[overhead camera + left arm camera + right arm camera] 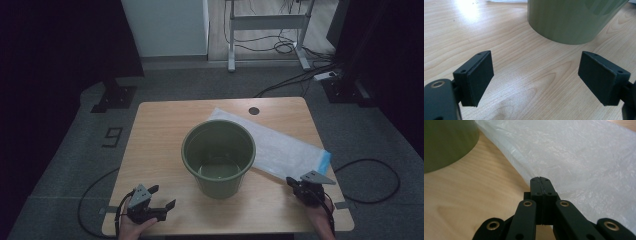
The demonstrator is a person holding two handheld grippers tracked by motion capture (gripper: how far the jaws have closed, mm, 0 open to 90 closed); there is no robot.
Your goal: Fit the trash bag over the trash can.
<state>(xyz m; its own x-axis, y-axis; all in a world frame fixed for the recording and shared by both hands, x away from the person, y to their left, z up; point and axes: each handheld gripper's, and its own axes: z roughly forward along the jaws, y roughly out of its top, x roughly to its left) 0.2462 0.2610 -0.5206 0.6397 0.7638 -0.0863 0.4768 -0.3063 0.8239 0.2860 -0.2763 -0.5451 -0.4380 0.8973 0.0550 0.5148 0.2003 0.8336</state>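
Left claw: jaws spread wide with nothing between them, resting low over the near left corner of the worktop, its pads turned toward the bin.
Right claw: jaws pressed fully together at the near edge of the plastic bag; in the right gripper view a thin fold of film seems to run into the seam between the pads, so it is judged to be pinching that edge, though the film is too fine to be sure how much is caught.
Plastic bag, place: flat on the worktop, running from the near right, where a blue strip marks its end, diagonally back behind the bin; its middle edge lies just beside the bin's base.
Plastic bag, handling: judged very light, limp and slippery, with no stiffness of its own; it will sag, cling and slide out of a shallow pinch, and may tear if yanked.
Plastic bag, where to hold: the free near edge or a corner, film well in between the pads; a second pinch farther along the same edge would let the mouth be opened.
Green bin: upright and empty at mid-worktop, between the two claws; rigid, smooth-walled and probably light, so likely to skid if the bag drags on it.
Bin, where to hold: the rim.
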